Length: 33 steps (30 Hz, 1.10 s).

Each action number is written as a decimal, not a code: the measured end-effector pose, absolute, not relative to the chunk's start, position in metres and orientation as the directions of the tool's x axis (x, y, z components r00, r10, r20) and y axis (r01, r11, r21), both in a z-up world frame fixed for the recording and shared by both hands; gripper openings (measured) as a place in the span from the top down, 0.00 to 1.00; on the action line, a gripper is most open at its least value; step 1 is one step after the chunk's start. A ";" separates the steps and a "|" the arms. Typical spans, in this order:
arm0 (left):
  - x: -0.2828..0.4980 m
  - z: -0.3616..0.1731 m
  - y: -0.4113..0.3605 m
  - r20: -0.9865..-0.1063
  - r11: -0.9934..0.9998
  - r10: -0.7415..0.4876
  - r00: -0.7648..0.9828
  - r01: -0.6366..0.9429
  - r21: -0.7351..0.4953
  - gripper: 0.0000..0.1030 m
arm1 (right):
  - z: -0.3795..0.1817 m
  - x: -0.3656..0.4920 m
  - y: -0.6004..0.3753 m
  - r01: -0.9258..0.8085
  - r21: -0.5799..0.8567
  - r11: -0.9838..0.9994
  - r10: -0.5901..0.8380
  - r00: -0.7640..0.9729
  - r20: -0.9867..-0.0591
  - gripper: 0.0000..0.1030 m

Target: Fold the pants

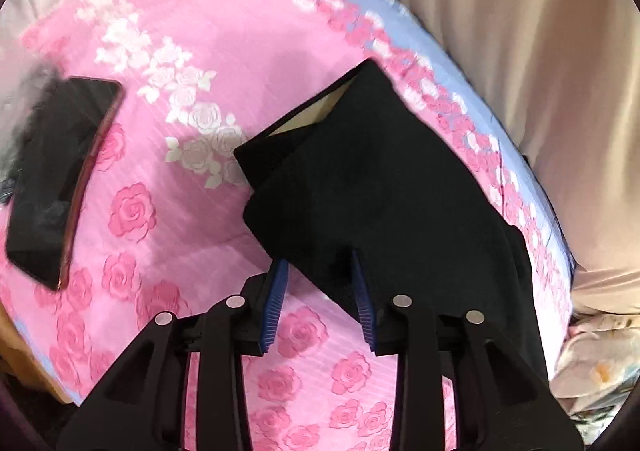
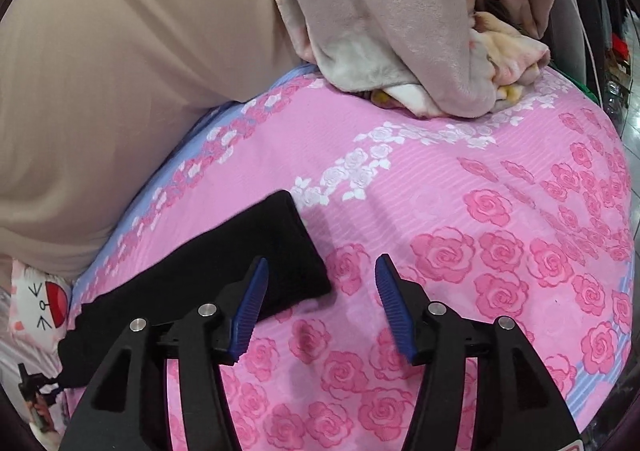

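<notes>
The black pants (image 1: 384, 187) lie on a bed, on a pink rose-print bedsheet (image 1: 224, 51), already doubled into a thick dark slab with a squared corner and a pale inner lining showing at the open edge. In the left wrist view the slab's long axis runs from about 11 o'clock down to 5 o'clock. In the right wrist view the same pants (image 2: 224, 263) run from 1 o'clock to 7 o'clock, with a drawcord trailing at the low end.

The left gripper (image 1: 320, 267) has its blue ribbed pads on either side of the near edge of the fabric, part open, apparently pinching a raised fold; the cloth hides the tips, so the bite cannot be confirmed. The right gripper (image 2: 322, 267) stands well open and empty, over bare sheet. The pants' squared end lies just beside its left pad, towards 10 o'clock.

Judged from this, the left gripper is the nearer one and the next fold turns on it carrying its edge along the long axis, while the right would have to shift towards 10 o'clock to help.

The pants look soft, matte and knit-like, likely to sag where unsupported. A dark phone (image 1: 60, 179) lies at 9 o'clock, a plush blanket (image 2: 400, 31) at 12 o'clock in the right view, beige curtain cloth (image 2: 120, 91) beside it
</notes>
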State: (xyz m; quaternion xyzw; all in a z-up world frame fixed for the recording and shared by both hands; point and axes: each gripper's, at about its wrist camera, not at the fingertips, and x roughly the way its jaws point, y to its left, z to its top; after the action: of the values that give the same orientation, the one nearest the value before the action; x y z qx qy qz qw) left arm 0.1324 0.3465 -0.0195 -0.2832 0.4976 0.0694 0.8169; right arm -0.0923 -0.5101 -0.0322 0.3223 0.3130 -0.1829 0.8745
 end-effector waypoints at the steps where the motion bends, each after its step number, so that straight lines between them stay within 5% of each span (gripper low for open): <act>1: 0.127 -0.013 0.340 -0.846 0.845 -0.139 0.515 -0.384 -0.372 0.55 | -0.030 -0.089 -0.510 0.520 0.440 0.732 -0.120 0.734 -0.669 0.34; 3: 0.116 0.008 0.325 -0.838 0.886 -0.014 0.545 -0.382 -0.263 0.14 | -0.025 -0.076 -0.509 0.511 0.401 0.760 -0.124 0.720 -0.683 0.29; 7: 0.098 0.057 0.296 -0.767 0.924 0.177 0.617 -0.373 -0.088 0.13 | -0.024 -0.033 -0.514 0.478 0.381 0.792 -0.079 0.698 -0.712 0.29; 9: 0.094 0.075 0.285 -0.736 0.929 0.179 0.653 -0.359 -0.092 0.05 | -0.026 -0.014 -0.512 0.438 0.389 0.811 -0.033 0.697 -0.716 0.82; 11: 0.095 0.081 0.274 -0.731 0.937 0.156 0.664 -0.334 -0.104 0.05 | -0.007 0.000 -0.499 0.390 0.353 0.851 -0.042 0.719 -0.694 0.90; 15: 0.109 0.062 0.240 -0.760 0.955 0.185 0.624 -0.298 -0.012 0.05 | 0.080 -0.031 -0.460 0.237 0.253 0.938 -0.114 0.901 -0.419 0.95; 18: 0.118 0.033 0.218 -0.778 0.966 0.188 0.599 -0.257 0.035 0.05 | 0.046 -0.033 -0.487 0.397 0.124 0.909 -0.268 0.787 -0.555 0.71; 21: 0.136 0.000 0.208 -0.818 0.962 0.214 0.534 -0.261 0.081 0.05 | -0.031 -0.036 -0.535 0.584 0.124 0.802 -0.295 0.567 -0.769 0.69; 24: 0.146 -0.017 0.213 -0.854 0.953 0.206 0.478 -0.296 0.064 0.05 | -0.035 -0.069 -0.526 0.558 0.258 0.789 -0.239 0.664 -0.708 0.66; 26: 0.146 -0.017 0.222 -0.860 0.949 0.157 0.486 -0.316 -0.005 0.05 | -0.023 -0.069 -0.511 0.517 0.267 0.813 -0.218 0.696 -0.684 0.39; 27: 0.146 -0.016 0.228 -0.859 0.943 0.134 0.493 -0.330 -0.042 0.05 | -0.014 -0.065 -0.503 0.504 0.244 0.829 -0.229 0.702 -0.674 0.36; 33: 0.127 -0.018 0.271 -0.855 0.894 0.108 0.507 -0.425 -0.139 0.05 | 0.007 -0.031 -0.458 0.427 0.272 0.862 -0.173 0.753 -0.635 0.34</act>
State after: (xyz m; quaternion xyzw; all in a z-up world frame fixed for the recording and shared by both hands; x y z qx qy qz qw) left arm 0.1273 0.2711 -0.0181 -0.1682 0.4714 0.1566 0.8515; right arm -0.0311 -0.4577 0.0072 0.2047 0.3107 -0.1643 0.9135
